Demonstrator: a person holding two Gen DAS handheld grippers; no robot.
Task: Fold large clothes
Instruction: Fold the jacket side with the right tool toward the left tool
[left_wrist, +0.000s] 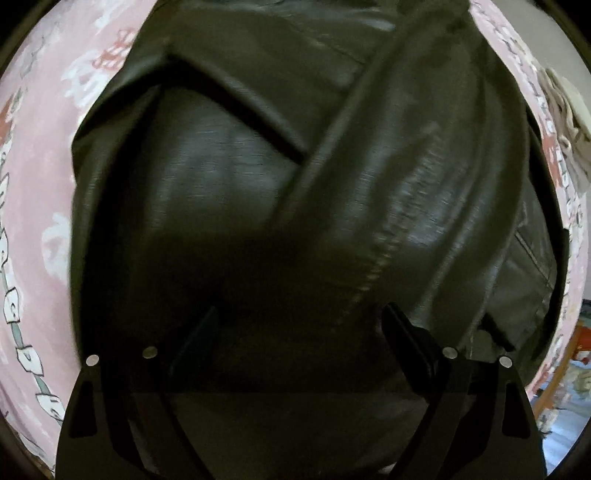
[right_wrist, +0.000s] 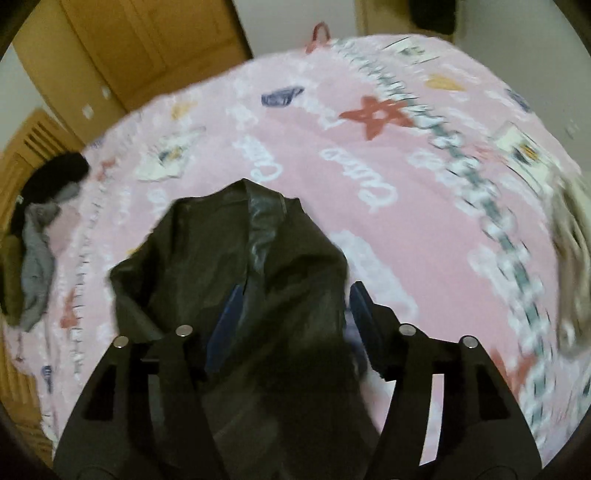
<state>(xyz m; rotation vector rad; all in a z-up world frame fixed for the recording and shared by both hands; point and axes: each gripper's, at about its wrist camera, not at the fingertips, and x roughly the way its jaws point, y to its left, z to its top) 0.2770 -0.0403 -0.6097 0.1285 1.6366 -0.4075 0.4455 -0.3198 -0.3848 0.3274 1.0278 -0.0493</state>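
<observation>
A dark, shiny leather-like jacket (left_wrist: 295, 166) lies on a pink patterned bedsheet (left_wrist: 40, 184) and fills most of the left wrist view, its folds and a stitched seam crossing it. My left gripper (left_wrist: 297, 328) points down over it, jaws wide apart, nothing pinched between them. In the right wrist view a bunched part of the jacket (right_wrist: 229, 258) lies in the lower middle on the sheet (right_wrist: 406, 203). My right gripper (right_wrist: 293, 306) is over it with its blue pads (right_wrist: 360, 301) spread. Fabric sits in the gap, but the pads do not press on it.
A heap of grey and black clothes (right_wrist: 37, 236) lies at the bed's left edge. A pale garment (right_wrist: 572, 251) is blurred at the right edge. Wooden doors (right_wrist: 147, 48) stand beyond the bed. A red hanger hook (right_wrist: 319, 35) shows at the far edge.
</observation>
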